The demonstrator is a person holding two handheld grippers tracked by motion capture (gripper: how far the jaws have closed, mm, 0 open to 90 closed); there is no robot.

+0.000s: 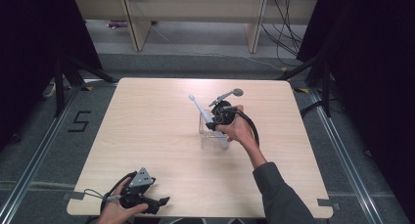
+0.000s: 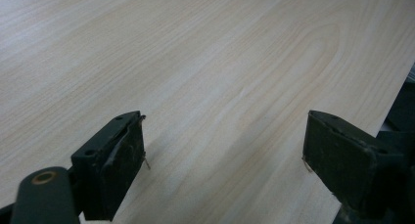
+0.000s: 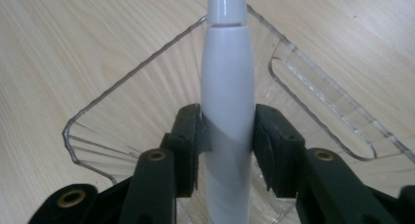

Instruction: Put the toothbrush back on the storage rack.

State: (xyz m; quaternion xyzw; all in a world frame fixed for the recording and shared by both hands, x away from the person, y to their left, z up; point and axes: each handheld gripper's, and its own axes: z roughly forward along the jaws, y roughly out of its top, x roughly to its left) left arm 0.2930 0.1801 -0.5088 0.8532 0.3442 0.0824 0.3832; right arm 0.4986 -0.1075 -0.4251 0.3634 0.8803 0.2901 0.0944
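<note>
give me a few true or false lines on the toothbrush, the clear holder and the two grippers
1. The right gripper has the white toothbrush between its jaws. True.
2. The toothbrush lies flat on the table. False: it stands tilted, its lower end in the clear holder and its head up and to the left in the high view.
3. The left gripper is shut on a spoon. False: its jaws stand wide apart over bare wood, nothing between them.
4. The left gripper sits near the table's front edge, far from the holder. True.
5. The holder is solid black plastic. False: it is transparent, and the wood grain shows through it.
</note>
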